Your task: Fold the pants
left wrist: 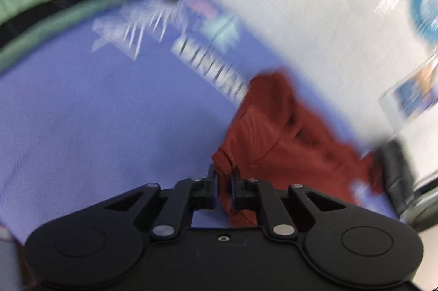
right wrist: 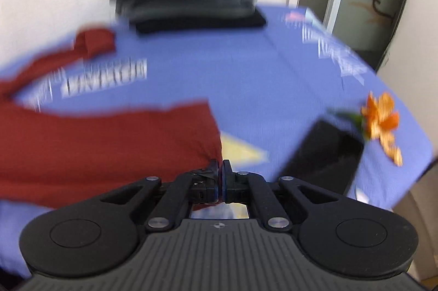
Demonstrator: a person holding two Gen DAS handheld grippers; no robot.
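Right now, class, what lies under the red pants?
A blue printed cloth shows around the red pants, with white lettering emerging at their edge. Whatever print lies beneath the fabric is covered.

Bare blue tablecloth [right wrist: 246,77] mid-table (obstacles: dark folded stack [right wrist: 189,3] behind, black phone [right wrist: 323,154] right)

Left gripper [left wrist: 224,176] pinches red pants [left wrist: 276,132] (blurred) over blue tablecloth [left wrist: 95,126].
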